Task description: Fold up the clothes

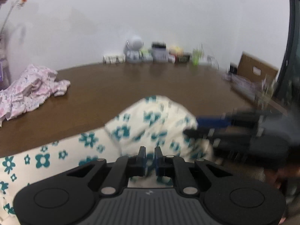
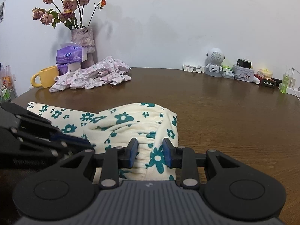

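cream fabric printed with teal flowers [image 2: 131, 120] lay bunched along the near edge of the dark brown wooden table [image 2: 225, 112], its gathered waistband end raised in a soft hump. the left tool [image 1: 150, 157] had its jaws drawn nearly together with a fold of that cloth pinched between the blue pads, though motion blur in the left wrist view made the grip hard to confirm. the right tool [image 2: 150, 151] stood partly open, its fingers straddling the gathered hem with cloth between them but not clamped. whether this was a fold being made or a garment being smoothed afterwards, the scene fitted both. to handle it well, both tools would likely need to hold matching edges at even height, keeping the cloth taut so no crease got trapped. a crumpled pink-and-white floral garment [image 2: 91, 75] sat at the far left, well apart. behind it, a yellow ceramic mug [image 2: 46, 76] showed no visible contents, a lilac vase [image 2: 83, 39] held dried roses, and purple tissue packs [image 2: 70, 55] stood stacked
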Tool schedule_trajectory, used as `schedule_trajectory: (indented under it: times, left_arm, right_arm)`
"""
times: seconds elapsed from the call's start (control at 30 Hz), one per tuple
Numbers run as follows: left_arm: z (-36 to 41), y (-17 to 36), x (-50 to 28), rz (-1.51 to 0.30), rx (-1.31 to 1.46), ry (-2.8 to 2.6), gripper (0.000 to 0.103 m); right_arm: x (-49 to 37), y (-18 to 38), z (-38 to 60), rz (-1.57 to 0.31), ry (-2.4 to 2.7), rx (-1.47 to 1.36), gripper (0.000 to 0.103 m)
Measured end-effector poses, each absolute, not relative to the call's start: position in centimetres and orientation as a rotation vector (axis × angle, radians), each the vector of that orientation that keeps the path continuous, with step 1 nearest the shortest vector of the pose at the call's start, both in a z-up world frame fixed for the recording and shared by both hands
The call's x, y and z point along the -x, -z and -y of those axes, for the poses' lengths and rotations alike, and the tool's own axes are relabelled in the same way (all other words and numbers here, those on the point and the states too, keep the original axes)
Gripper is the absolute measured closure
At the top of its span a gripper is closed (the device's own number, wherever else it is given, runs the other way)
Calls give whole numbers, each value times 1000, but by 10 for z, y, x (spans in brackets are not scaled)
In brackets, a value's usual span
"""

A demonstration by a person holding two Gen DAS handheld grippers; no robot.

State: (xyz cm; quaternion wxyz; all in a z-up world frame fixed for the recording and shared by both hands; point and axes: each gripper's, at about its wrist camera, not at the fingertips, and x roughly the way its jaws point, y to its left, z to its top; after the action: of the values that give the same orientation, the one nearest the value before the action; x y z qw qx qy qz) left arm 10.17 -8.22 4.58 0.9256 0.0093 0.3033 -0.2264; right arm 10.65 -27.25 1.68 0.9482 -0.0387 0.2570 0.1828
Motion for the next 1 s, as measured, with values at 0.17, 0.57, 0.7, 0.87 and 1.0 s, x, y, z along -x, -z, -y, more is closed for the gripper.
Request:
schedule_trajectory:
  times: [0.17, 0.57, 0.7, 0.87, 1.0]
  left_arm:
    - [101, -47, -120, -628, -29, 488, 92]
    - [103, -21, -126, -688, -84, 488, 89]
    - [94, -19, -122, -691, -55, 481, 89]
    - [81, -23, -117, -690, -44, 476, 89]
    - [74, -40, -122, -651, -41, 481, 90]
  right_arm:
    - [-106, -16, 270, -518, -366, 84, 73]
    - [-110, -29, 278, -490, -386, 25, 72]
    - [-126, -32, 276, -502, -372, 13, 72]
    - [-139, -22, 265, -552, -370, 30, 72]
    - [-137, -19, 261, -547, -365, 60, 72]
